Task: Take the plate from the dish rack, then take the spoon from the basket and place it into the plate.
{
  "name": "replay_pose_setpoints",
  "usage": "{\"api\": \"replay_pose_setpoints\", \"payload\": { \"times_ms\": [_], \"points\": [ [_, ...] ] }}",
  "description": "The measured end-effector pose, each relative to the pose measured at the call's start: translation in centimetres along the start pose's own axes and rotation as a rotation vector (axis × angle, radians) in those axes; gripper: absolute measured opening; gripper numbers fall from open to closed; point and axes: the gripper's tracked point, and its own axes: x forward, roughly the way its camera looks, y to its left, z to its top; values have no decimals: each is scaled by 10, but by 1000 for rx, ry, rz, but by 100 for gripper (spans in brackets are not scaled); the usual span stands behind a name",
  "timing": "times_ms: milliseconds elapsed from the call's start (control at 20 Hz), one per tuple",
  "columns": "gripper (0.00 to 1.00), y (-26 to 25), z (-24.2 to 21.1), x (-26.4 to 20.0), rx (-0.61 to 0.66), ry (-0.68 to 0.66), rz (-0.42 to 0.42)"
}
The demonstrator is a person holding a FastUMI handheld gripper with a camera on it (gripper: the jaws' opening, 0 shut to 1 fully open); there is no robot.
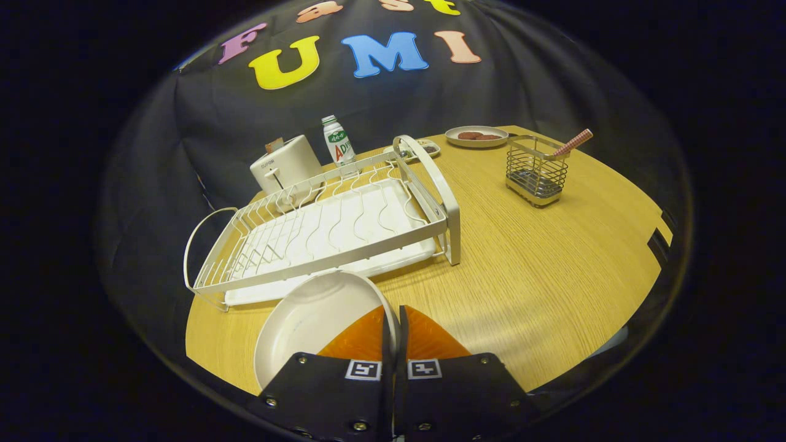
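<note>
Tongs (393,322) with orange fingers are pinched narrow on the rim of the round white plate (313,322), one finger each side, holding it clear of the empty white wire dish rack (331,227) just beyond. We judge the plate should go down flat on bare wooden table (540,276), releasing only once it rests. We count one plate held, one rack, one wire basket (536,169), one pink-handled spoon (572,142) in it.

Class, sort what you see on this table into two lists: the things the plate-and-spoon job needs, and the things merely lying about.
Needed: plate, held by its rim in the gripper; dish rack, now without it; basket; spoon, its handle sticking out of the basket.

Lying about: toaster; bottle; small dish with food beyond the basket.
</note>
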Motion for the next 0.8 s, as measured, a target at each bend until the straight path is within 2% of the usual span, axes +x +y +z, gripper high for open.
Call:
{"api": "replay_pose_setpoints", "payload": {
  "times_ms": [350,550,800],
  "points": [
    [12,-3,1,-2,-56,9,-12],
    [12,-5,12,-4,-56,-15,-13],
    [12,-12,43,-16,-116,-74,-39]
  ]
}}
